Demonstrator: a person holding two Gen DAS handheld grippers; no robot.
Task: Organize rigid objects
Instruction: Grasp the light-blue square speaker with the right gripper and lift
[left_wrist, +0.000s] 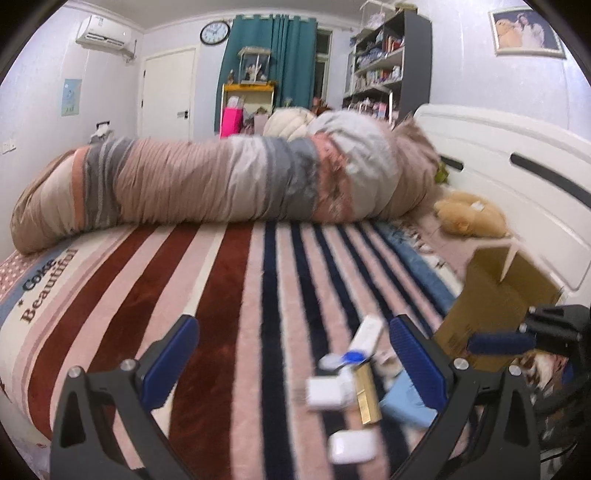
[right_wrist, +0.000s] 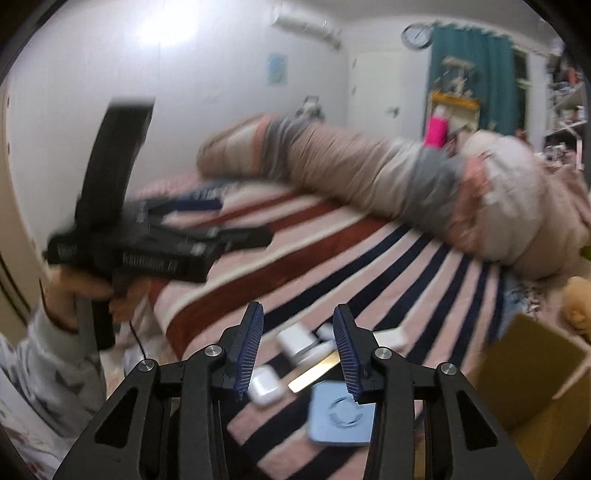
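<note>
Several small rigid objects lie on the striped bedspread (left_wrist: 229, 295): white earbud cases (left_wrist: 352, 446) (right_wrist: 264, 386), a gold bar-shaped box (left_wrist: 365, 395) (right_wrist: 314, 371), a light blue square case (left_wrist: 404, 404) (right_wrist: 341, 413) and a white charger block (left_wrist: 327, 395) (right_wrist: 297, 343). An open cardboard box (left_wrist: 498, 295) (right_wrist: 535, 373) stands to their right. My left gripper (left_wrist: 291, 343) is open and empty above the bed. My right gripper (right_wrist: 298, 332) is open and empty above the objects. The left gripper also shows in the right wrist view (right_wrist: 207, 218), held in a hand.
A rolled striped duvet (left_wrist: 221, 181) lies across the far side of the bed. A plush toy (left_wrist: 469, 218) sits by the white headboard (left_wrist: 517, 177). Shelves (left_wrist: 388, 62), a teal curtain (left_wrist: 273, 55) and a door (left_wrist: 168, 96) stand behind.
</note>
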